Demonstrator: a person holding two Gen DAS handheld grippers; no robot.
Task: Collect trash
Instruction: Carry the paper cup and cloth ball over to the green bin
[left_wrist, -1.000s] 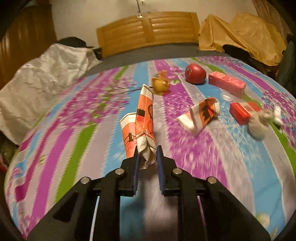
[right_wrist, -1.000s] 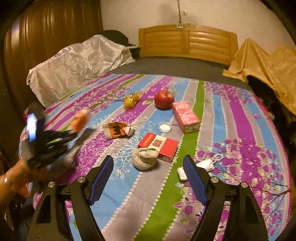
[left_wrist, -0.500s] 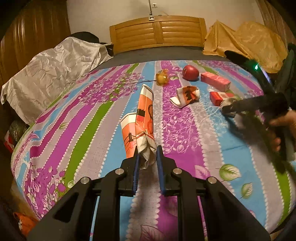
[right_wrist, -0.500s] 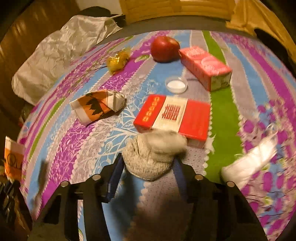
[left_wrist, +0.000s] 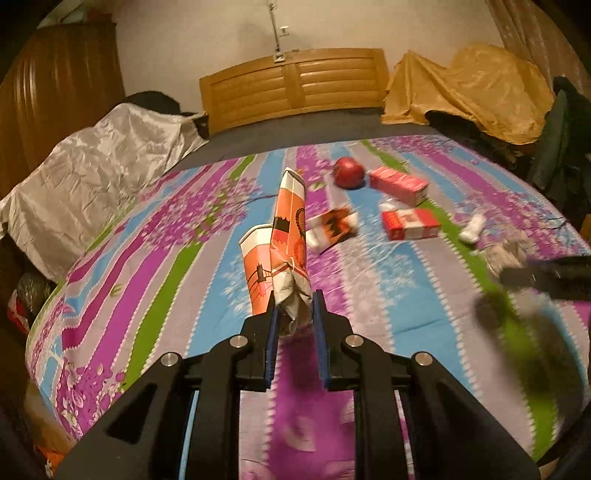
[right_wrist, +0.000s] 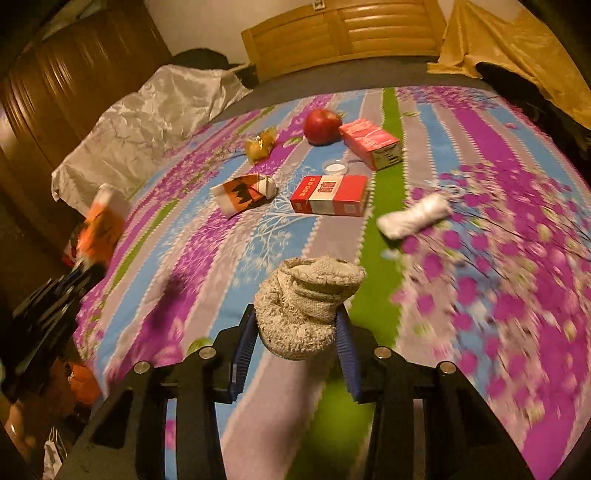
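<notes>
surface: striped floral bedspread (right_wrist: 229, 258)
left gripper (left_wrist: 293, 317): clamped on crushed paper cups (left_wrist: 284, 243)
right gripper (right_wrist: 295, 332): clamped on grey sock (right_wrist: 306, 299)
step: carrying both off
next: likely find a bin; none visible

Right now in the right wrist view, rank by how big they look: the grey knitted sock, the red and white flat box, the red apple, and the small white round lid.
1. Grey knitted sock, though it is nearest the camera, so this may mislead.
2. Red and white flat box.
3. Red apple.
4. Small white round lid.
</notes>
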